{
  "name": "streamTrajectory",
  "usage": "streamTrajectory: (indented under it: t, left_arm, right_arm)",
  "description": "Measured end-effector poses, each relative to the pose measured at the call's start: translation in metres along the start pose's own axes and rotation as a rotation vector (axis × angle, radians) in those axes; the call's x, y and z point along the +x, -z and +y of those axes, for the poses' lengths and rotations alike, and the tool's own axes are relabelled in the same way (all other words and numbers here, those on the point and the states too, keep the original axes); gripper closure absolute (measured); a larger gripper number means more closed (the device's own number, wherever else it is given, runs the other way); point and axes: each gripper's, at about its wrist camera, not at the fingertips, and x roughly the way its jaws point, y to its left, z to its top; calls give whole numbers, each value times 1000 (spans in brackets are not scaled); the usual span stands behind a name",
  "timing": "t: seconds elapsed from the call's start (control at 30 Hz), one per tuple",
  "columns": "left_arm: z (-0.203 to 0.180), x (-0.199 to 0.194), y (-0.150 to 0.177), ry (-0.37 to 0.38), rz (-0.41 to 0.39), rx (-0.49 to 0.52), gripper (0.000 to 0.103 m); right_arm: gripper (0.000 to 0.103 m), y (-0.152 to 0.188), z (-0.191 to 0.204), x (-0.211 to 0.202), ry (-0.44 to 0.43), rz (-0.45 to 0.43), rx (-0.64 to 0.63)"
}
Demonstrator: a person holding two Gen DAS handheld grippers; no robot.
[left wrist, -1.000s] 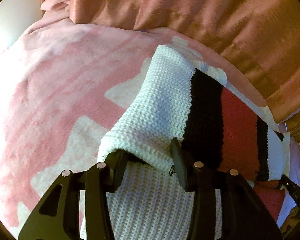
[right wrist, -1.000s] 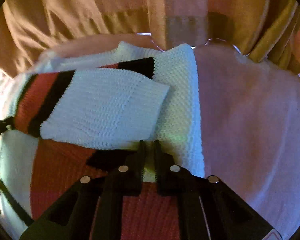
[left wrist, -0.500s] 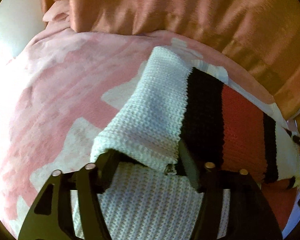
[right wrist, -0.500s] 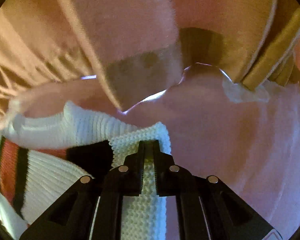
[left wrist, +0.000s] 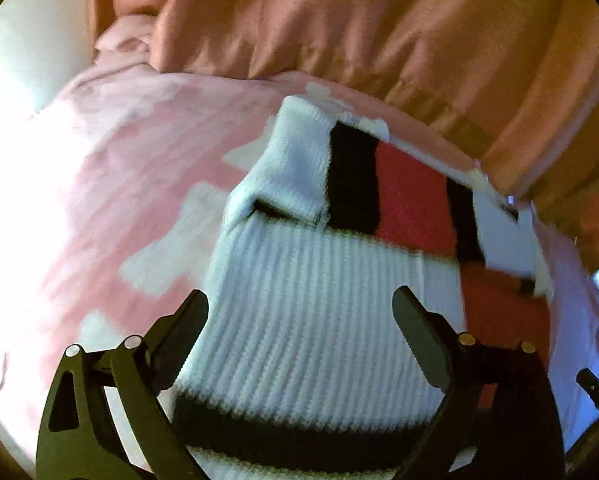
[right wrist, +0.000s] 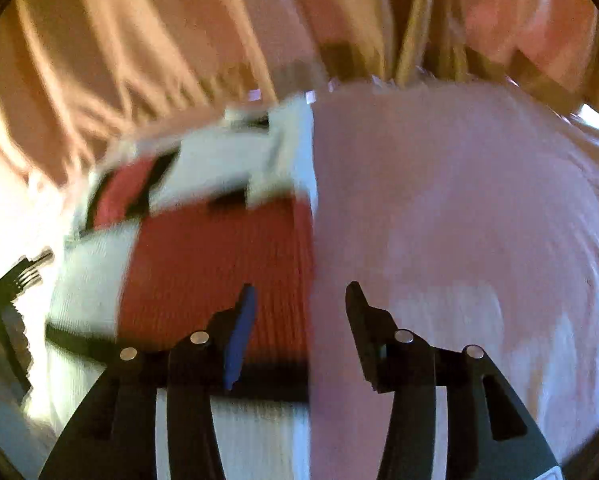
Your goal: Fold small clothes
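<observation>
- Left wrist view: the left tool (left wrist: 299, 304) is seen spread wide apart with nothing clamped, hovering over the knit sweater (left wrist: 319, 320). The sweater is laid on the pink blanket (left wrist: 99, 200), near its far edge by the orange curtain (left wrist: 379, 32), with a white sleeve (left wrist: 291, 176) folded in over it.
- Right wrist view (kinda blurry): the right tool (right wrist: 299, 300) is also seen apart, gripping nothing, over the sweater's (right wrist: 203, 256) right edge.

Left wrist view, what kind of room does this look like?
Probably a bedroom: a pink and white patterned blanket covers a soft surface, orange-pink satin curtains hang behind, and a white, black and red knitted sweater lies there.
</observation>
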Motion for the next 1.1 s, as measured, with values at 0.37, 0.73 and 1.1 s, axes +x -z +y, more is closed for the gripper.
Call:
streamTrajectory:
  t: [0.37, 0.73, 1.1]
  left_arm:
    - [53, -50, 131, -43, 167, -87, 10]
    - [27, -54, 152, -120, 119, 27, 15]
    - [18, -59, 142, -27, 131, 12, 89]
  right_arm:
    - [48, 108, 8, -6, -34, 143, 70]
    - [39, 135, 29, -5, -40, 92, 9]
    - [94, 129, 29, -12, -116, 51, 36]
